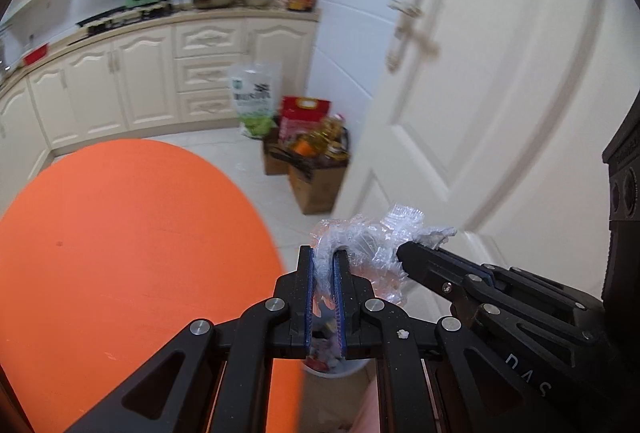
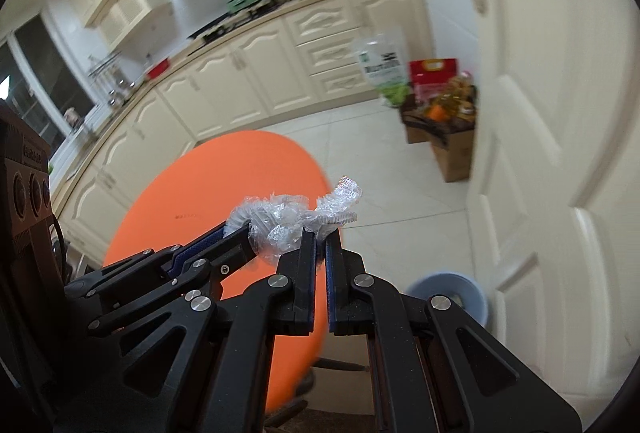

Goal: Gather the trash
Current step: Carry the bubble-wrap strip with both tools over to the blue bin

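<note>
Wrap point(image 1: 360, 241), crumpled and clear, is pinched at one end by the left gripper point(image 1: 324, 261) and at the other by the right gripper point(image 2: 320, 237), both angled downward beside the orange table point(image 1: 120, 233). Below, scraps are seen inside a bin point(image 1: 336, 367).

A: Any legible lettering on the right gripper point(image 1: 404, 253)?

B: Pale raised letters on its black body, seen inverted; roughly "DAS", not certain.

A: The green and white bag point(image 1: 253, 99)?

B: Dark print, blurred, unreadable.

A: The red box point(image 1: 304, 113)?

B: Nothing readable.
</note>
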